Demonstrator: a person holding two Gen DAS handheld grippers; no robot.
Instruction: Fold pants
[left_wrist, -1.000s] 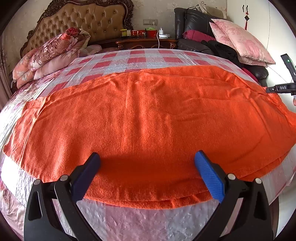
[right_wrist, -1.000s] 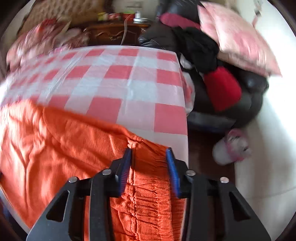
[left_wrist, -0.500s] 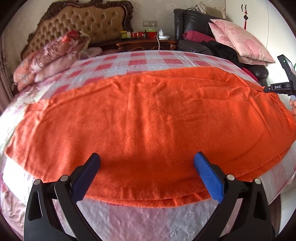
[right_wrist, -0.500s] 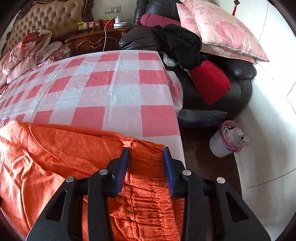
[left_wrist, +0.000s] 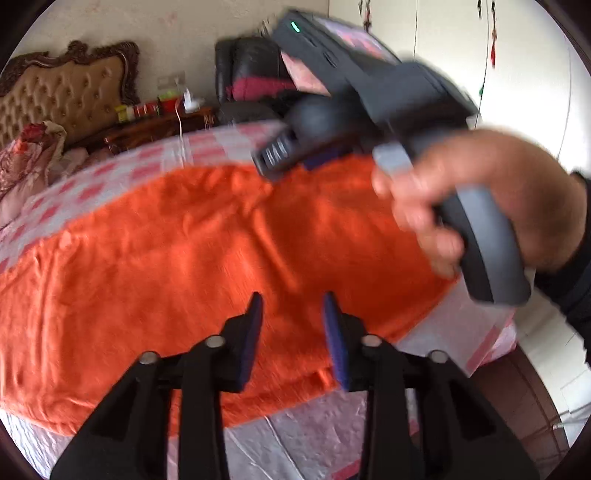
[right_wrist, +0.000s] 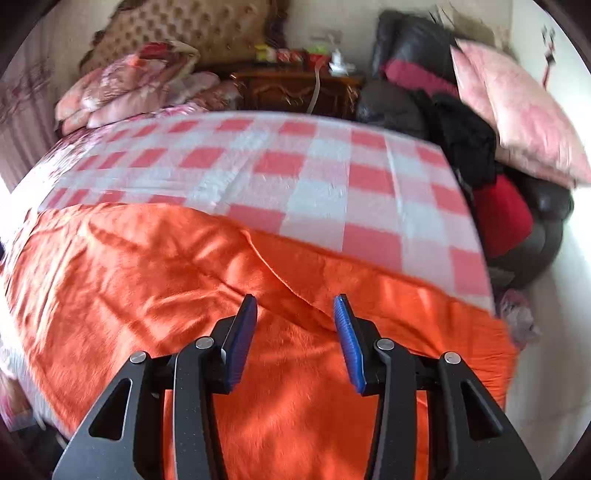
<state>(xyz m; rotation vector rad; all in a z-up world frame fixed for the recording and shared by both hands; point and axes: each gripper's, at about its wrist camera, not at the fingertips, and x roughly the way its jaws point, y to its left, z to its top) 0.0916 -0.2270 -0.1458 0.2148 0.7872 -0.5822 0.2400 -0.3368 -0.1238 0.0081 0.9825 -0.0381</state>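
The bed (right_wrist: 332, 177) is spread with the orange pants (right_wrist: 184, 280), laid flat beneath both sets of jaws for folding. The left gripper (left_wrist: 293, 317) has just been closing, jaws narrowly apart, nothing seen clamped. The right gripper (right_wrist: 295, 325) has just been opening, jaws apart above the cloth.

Left gripper (left_wrist: 292, 314) jaws closing above orange pants (left_wrist: 166, 258).

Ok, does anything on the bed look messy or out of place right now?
Nothing is spilled or damaged. The orange pants lie spread across the checked bed cover, but a raised diagonal crease runs across them just ahead of the right gripper, so they are not flat.
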